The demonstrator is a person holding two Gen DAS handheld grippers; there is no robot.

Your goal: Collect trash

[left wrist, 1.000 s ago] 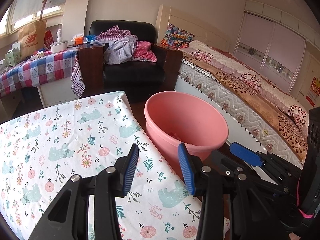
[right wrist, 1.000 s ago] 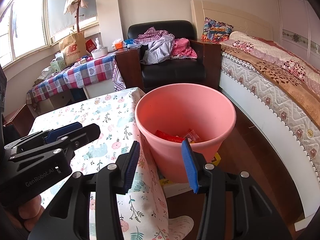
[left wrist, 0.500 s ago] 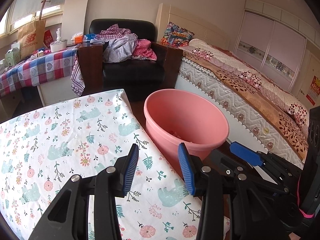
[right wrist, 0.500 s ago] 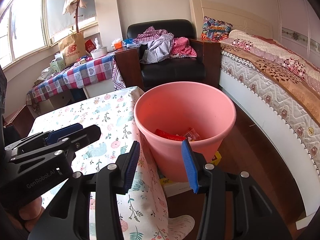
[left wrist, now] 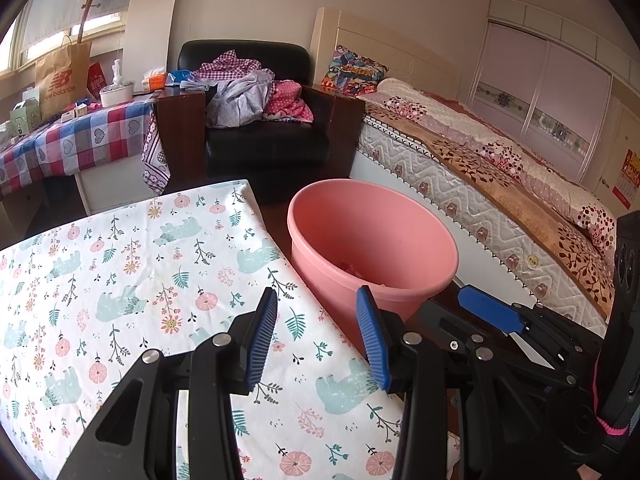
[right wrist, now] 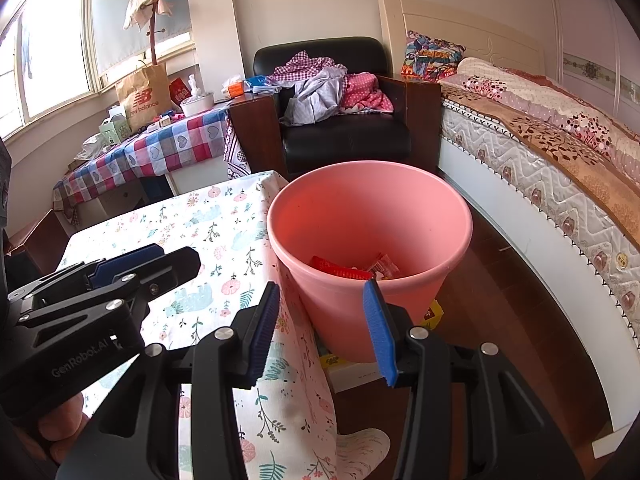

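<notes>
A pink plastic bin [right wrist: 368, 216] [left wrist: 374, 236] stands on the floor by the right edge of a table with a flowered cloth [left wrist: 132, 276] [right wrist: 208, 240]. Red and pink wrappers [right wrist: 352, 270] lie at the bin's bottom. My left gripper [left wrist: 316, 324] hovers over the cloth's right edge, open, with nothing between its blue pads. My right gripper [right wrist: 322, 320] is open and empty too, held just before the bin's near rim. Each gripper shows in the other's view: the right one [left wrist: 492, 316] at lower right, the left one [right wrist: 132, 262] at lower left.
A bed [right wrist: 560, 148] runs along the right. A black armchair [right wrist: 340, 128] piled with clothes stands behind the bin. A checked table [right wrist: 160, 148] with a paper bag and boxes sits by the window. A yellow packet [right wrist: 430, 314] and a white box lie under the bin.
</notes>
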